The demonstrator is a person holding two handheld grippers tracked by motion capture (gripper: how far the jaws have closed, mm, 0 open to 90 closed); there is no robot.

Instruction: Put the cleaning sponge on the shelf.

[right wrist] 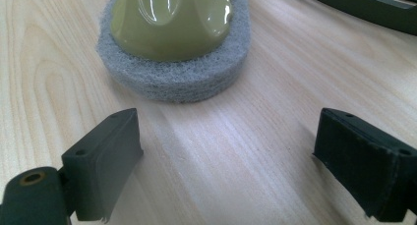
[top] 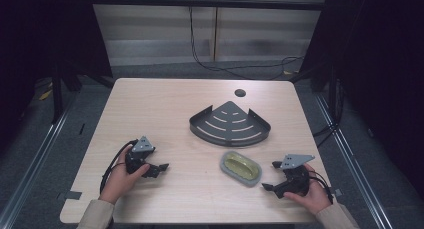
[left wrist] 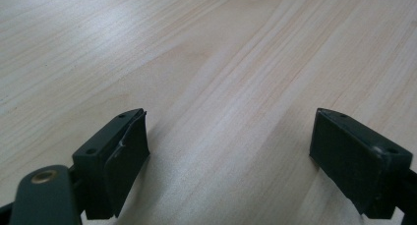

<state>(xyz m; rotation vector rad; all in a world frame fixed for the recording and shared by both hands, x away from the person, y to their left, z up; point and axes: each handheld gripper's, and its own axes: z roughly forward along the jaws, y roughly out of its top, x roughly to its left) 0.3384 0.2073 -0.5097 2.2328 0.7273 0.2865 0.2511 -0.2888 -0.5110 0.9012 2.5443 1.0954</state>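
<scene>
The right gripper (top: 272, 176), held in the person's right hand (top: 314, 193) at the near right of the pale wooden table (top: 165, 104), has its two black jaws spread wide with nothing between them; in the right gripper view (right wrist: 226, 156) they frame bare wood just short of the scrubbing pad. The left gripper (top: 159, 170), in the left hand (top: 120, 179) at the near left, is likewise released, its jaws standing well apart over plain tabletop in the left gripper view (left wrist: 228, 154) and holding nothing. The oval grey scouring pad with a glossy olive-green plastic grip on top (top: 241, 168) lies flat on the table just to the left of the right gripper, close to its jaw tips but not touching them, and well apart from the left gripper. Beyond the pad, toward the middle of the table, sits a dark grey fan-shaped metal corner shelf with curved slots (top: 230, 124), near the pad but apart from it. A small round dark hole (top: 240, 93) marks the tabletop behind the shelf.
</scene>
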